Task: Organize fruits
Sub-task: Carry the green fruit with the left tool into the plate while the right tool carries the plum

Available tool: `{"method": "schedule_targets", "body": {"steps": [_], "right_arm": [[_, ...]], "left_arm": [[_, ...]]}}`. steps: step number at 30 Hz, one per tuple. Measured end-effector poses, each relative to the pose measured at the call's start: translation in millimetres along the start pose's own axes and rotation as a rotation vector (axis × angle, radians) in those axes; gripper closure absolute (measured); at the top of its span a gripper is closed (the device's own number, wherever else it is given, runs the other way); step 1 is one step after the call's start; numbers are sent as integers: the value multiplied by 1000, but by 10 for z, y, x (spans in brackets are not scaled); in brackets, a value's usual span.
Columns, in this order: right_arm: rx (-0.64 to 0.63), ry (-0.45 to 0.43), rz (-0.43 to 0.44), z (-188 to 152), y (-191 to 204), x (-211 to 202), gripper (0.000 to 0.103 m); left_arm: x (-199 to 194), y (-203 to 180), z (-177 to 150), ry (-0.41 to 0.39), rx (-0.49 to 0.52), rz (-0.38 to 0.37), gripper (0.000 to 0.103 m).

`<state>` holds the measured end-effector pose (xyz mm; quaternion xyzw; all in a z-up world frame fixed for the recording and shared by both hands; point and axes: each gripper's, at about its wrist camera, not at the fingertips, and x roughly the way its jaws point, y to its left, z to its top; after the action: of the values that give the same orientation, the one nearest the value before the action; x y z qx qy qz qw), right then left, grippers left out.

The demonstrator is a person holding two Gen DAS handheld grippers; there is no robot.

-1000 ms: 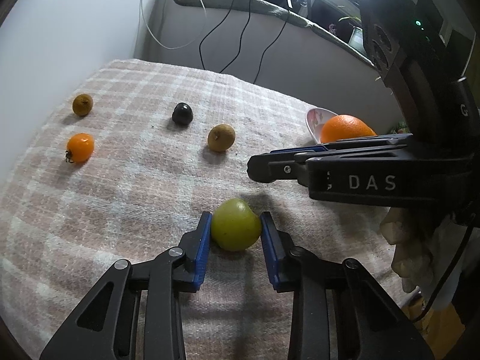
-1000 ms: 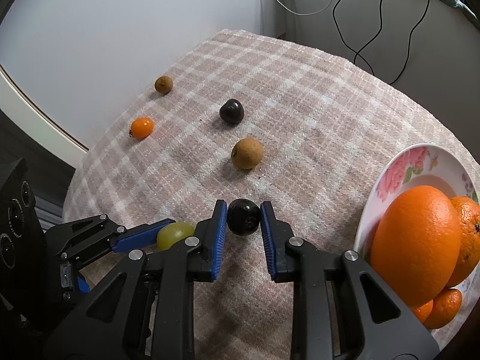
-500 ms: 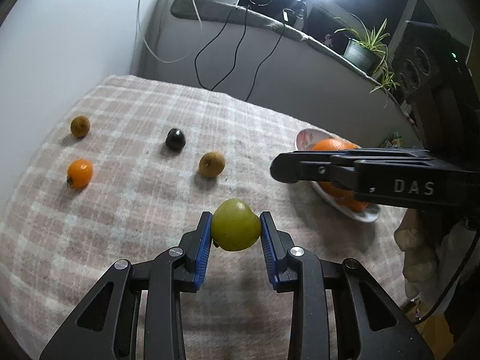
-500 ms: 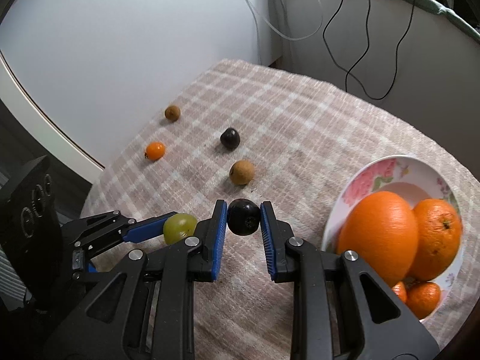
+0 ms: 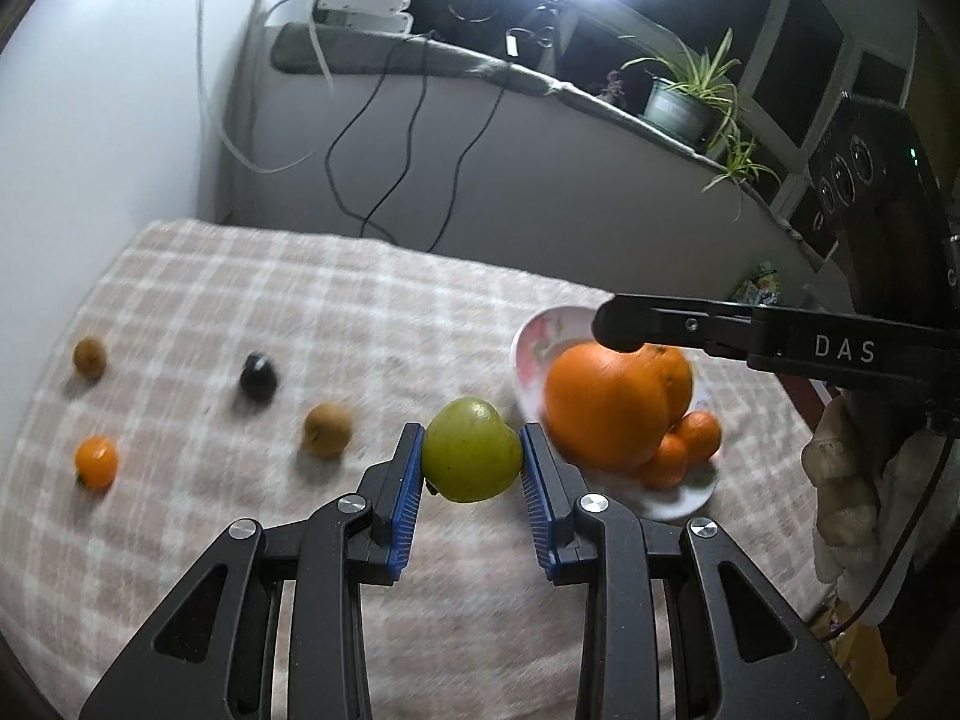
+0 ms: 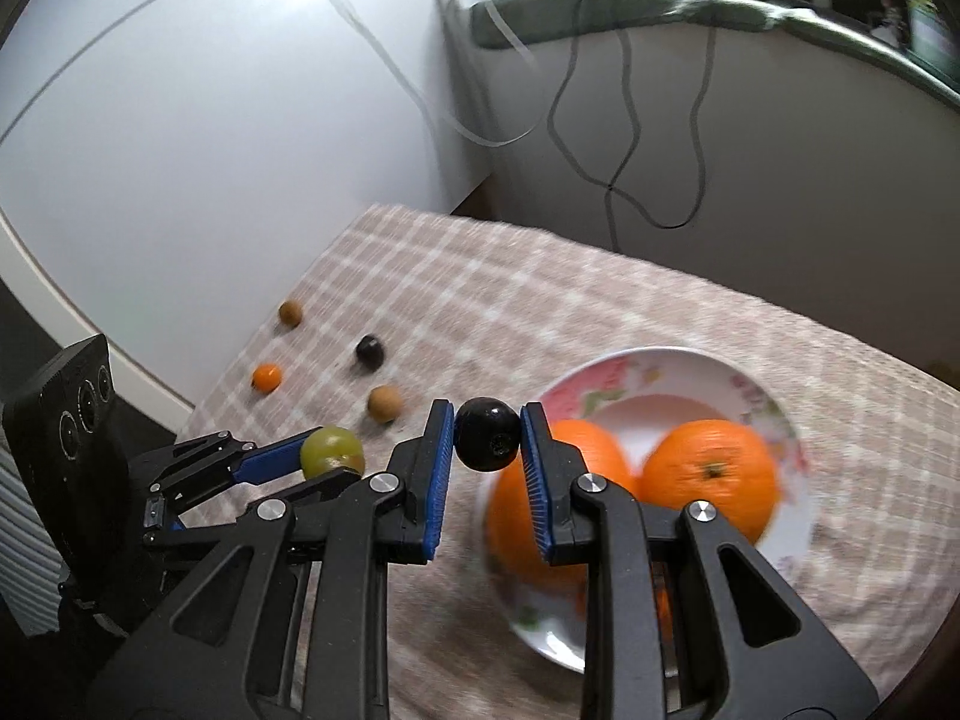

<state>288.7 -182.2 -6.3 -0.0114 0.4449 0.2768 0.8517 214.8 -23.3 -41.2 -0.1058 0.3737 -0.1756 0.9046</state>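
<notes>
My left gripper [image 5: 471, 450] is shut on a green fruit [image 5: 471, 450], held above the checked cloth just left of the flowered plate [image 5: 534, 342]. My right gripper [image 6: 487, 433] is shut on a small black fruit [image 6: 487, 433], hanging over the near left rim of the plate [image 6: 660, 363]. The plate holds big oranges [image 6: 711, 477] and small ones [image 5: 699, 435]. In the right wrist view the left gripper [image 6: 327, 450] with the green fruit [image 6: 331, 451] shows at lower left. In the left wrist view the right gripper's black fingers [image 5: 672, 324] reach over the oranges.
On the cloth lie a brown fruit [image 5: 327, 429], a dark fruit [image 5: 258, 375], a small orange fruit [image 5: 96, 461] and another brown fruit [image 5: 90, 357]. A white wall [image 5: 90, 120] stands to the left. Cables [image 5: 390, 138] hang behind the table. A gloved hand [image 5: 852, 480] shows at right.
Both grippers have risen off the cloth with their fruits and moved right, toward the plate. The right gripper now hangs over the plate's edge.
</notes>
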Motion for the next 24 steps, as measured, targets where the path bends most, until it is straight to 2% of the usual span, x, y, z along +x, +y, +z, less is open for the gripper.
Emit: {"method": "schedule_targets", "body": {"steps": [11,16,24], "right_arm": [[83,-62,-76,-147,-623,-419,79],[116,-65,-94,-252,-851,-474,79],[156,-63,-103,-423,-1095,-511,79]], "left_arm": [[186,-433,216,-1,54,-72,73],[279,-631,277,8,91,-90,73],[469,-713,453,34,100,-103,73]]}}
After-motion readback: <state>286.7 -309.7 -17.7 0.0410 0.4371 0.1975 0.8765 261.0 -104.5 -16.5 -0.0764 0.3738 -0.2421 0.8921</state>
